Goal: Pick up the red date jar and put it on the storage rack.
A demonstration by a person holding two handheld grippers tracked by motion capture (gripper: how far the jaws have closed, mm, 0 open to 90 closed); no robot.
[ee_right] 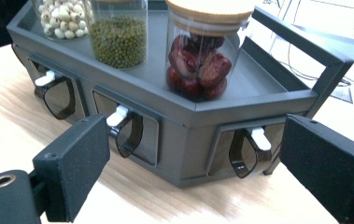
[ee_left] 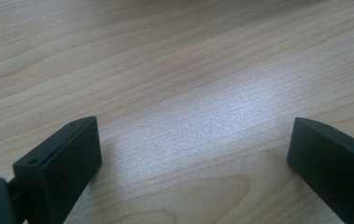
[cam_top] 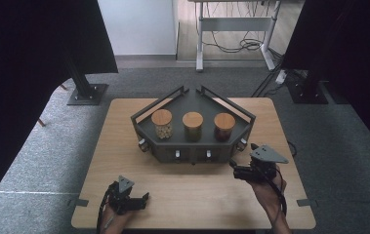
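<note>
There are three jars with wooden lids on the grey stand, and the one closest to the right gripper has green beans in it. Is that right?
Not quite. The jar closest to the right gripper holds dark red fruits, like dried dates; the right gripper view shows this. The green beans are in the middle jar. The rest is right: three jars with wooden lids stand on the grey stand.

A wooden table (cam_top: pixel 124 161) stands on grey carpet (cam_top: pixel 348 146). Black curtains (cam_top: pixel 21 73) hang at both sides, each beside a black stand (cam_top: pixel 82 87). Behind, a white desk frame (cam_top: pixel 236 29) stands over tangled cables (cam_top: pixel 236 46) on a pale floor.
</note>
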